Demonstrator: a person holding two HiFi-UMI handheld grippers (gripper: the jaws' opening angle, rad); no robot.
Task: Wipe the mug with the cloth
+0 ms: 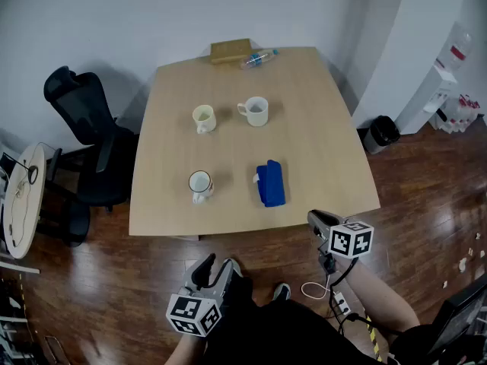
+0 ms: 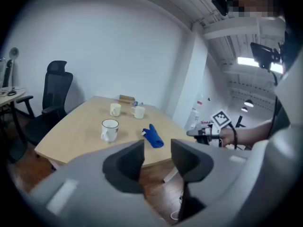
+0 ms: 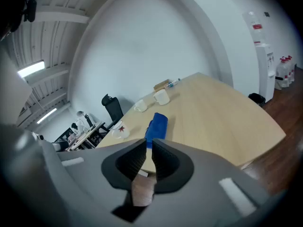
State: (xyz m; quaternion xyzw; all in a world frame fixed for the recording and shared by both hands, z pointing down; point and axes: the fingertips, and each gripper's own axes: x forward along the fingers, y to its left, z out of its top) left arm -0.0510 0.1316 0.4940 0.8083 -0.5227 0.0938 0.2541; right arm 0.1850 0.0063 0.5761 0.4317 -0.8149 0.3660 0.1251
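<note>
Pale wooden surface (image 1: 319, 128) is seen carrying the folded cloth (image 1: 271, 183), with a mug (image 1: 200, 185) near it, untouched. Left tool (image 1: 205, 268) is held apart, right tool (image 1: 315, 218) together, both empty and short of the surface. Wiping is judged not yet begun.

The head view looks steeply down on the table (image 1: 327, 128) from above its near edge. Both gripper views face it low from off that edge. All three share the blue cloth (image 1: 271, 183).
</note>
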